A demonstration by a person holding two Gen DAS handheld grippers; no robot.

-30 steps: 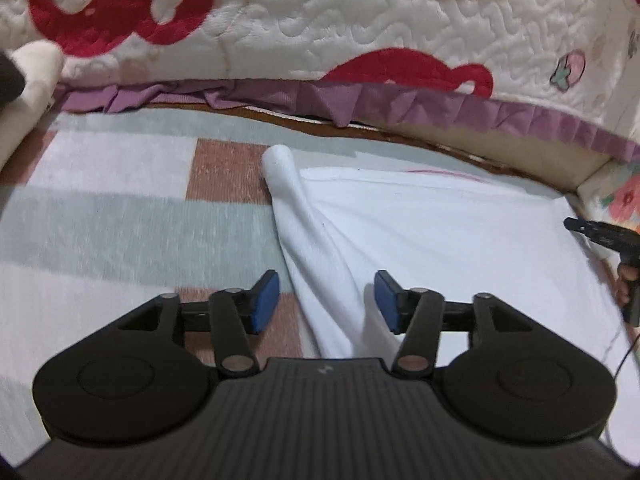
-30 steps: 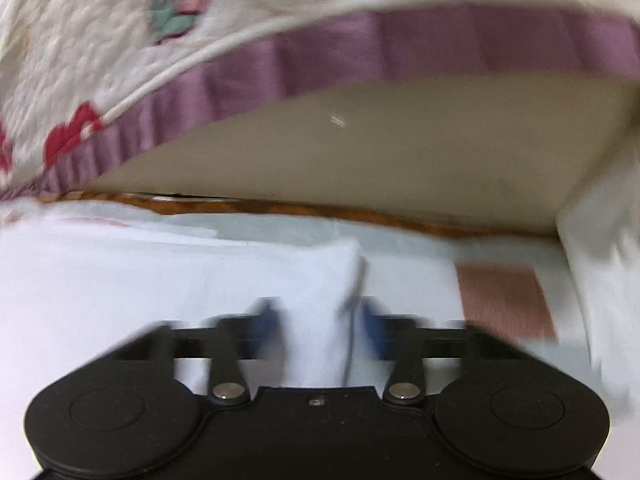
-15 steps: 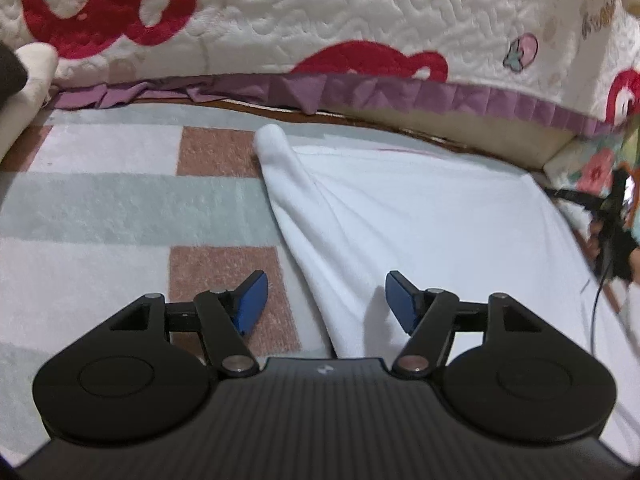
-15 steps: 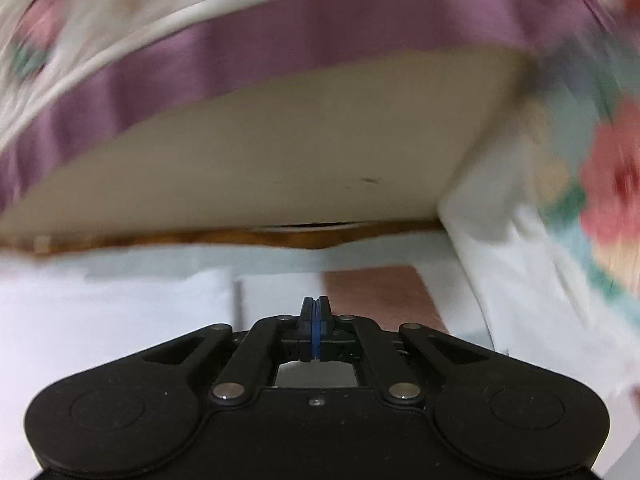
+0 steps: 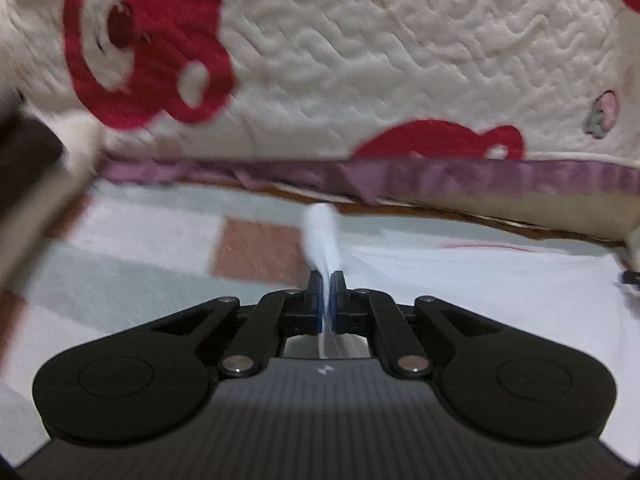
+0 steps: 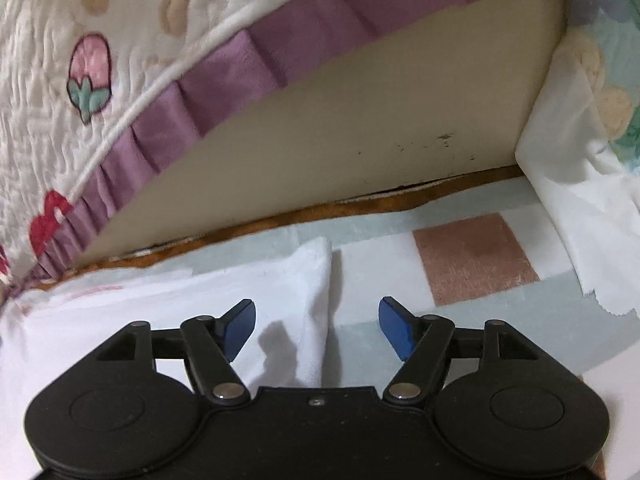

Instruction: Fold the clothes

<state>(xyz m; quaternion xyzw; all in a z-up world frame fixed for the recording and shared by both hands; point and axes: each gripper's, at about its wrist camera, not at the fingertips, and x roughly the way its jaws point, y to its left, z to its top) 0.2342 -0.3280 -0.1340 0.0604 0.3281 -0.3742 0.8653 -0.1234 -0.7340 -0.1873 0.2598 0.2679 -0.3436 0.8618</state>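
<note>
Checked matting (image 6: 472, 260) beside a quilted bedspread (image 5: 360, 60) is covered by the white garment (image 5: 480, 280); its raised fold is pinched by the left gripper (image 5: 327, 296). The right gripper (image 6: 316, 330) is held wide above the garment's edge.

White garment (image 5: 480, 280); rug (image 5: 132, 264) checked pale green, brown; quilt (image 5: 360, 60) seemingly cream, red-patterned.

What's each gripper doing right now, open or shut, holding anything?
Left gripper: shut on the raised edge of the white garment.
Right gripper: open, holding nothing, fingers either side of the garment's edge.
</note>
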